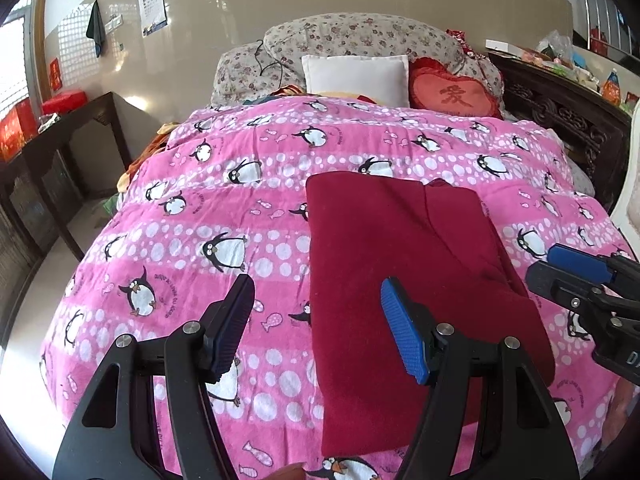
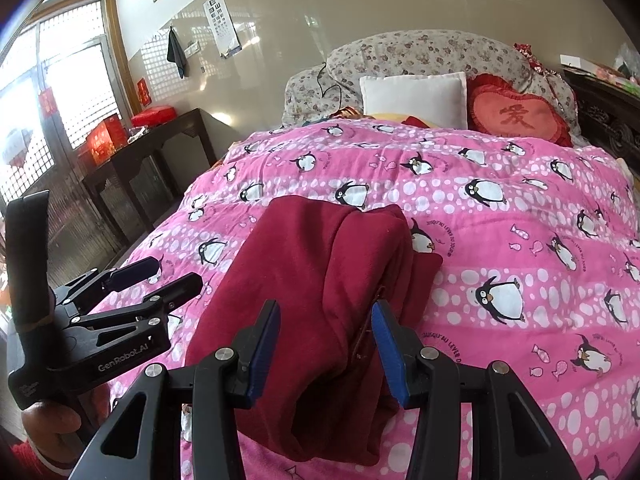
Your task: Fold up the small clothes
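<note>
A dark red garment (image 1: 400,240) lies folded in a long flat shape on a pink penguin-print blanket (image 1: 200,208). My left gripper (image 1: 320,320) hovers open over the garment's left edge, one finger above the blanket and the other above the cloth. The right gripper (image 1: 580,276) shows at the garment's right edge. In the right wrist view the garment (image 2: 312,264) runs lengthwise under my right gripper (image 2: 326,348), whose jaws stand apart over its folded right side without visibly pressing it. The left gripper (image 2: 160,276) is at the left, held by a hand (image 2: 44,420).
At the head of the bed lie a white pillow (image 1: 356,76), a red heart cushion (image 1: 452,92) and floral pillows (image 1: 360,36). A dark wooden side table (image 1: 60,132) stands left of the bed. Carved dark furniture (image 1: 560,120) lines the right side.
</note>
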{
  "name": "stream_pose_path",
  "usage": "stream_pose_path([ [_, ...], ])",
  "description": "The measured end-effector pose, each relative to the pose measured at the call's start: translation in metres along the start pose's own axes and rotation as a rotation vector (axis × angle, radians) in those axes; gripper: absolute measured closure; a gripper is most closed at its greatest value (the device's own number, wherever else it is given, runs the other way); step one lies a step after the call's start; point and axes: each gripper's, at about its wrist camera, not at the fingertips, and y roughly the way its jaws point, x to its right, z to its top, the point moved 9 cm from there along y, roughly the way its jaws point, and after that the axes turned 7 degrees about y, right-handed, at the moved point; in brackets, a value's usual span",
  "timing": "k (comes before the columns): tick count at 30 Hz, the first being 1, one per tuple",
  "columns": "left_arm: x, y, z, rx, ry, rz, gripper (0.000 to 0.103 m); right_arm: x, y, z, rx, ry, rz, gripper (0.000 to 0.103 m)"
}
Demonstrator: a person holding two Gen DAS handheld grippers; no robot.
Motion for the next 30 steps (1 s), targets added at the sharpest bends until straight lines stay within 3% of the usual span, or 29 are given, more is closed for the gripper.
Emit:
stream_pose_path([
  [5,0.0025,-0.0057,0.0018,0.009,0.058,0.038,0.037,-0.0011,-0.0007,0.0004,0.003,0.002,0.006,0.057],
  [8,0.0015,-0.0037,0.0010,0.003,0.039,0.009,0.037,-0.0031,-0.0008,0.0004,0.004,0.001,0.008,0.057],
  [30,0.0034,0.0003,-0.0004,0.006,0.005,-0.014,0.037,-0.0064,0.0046,-0.0042,-0.016,-0.003,0.008,0.057],
])
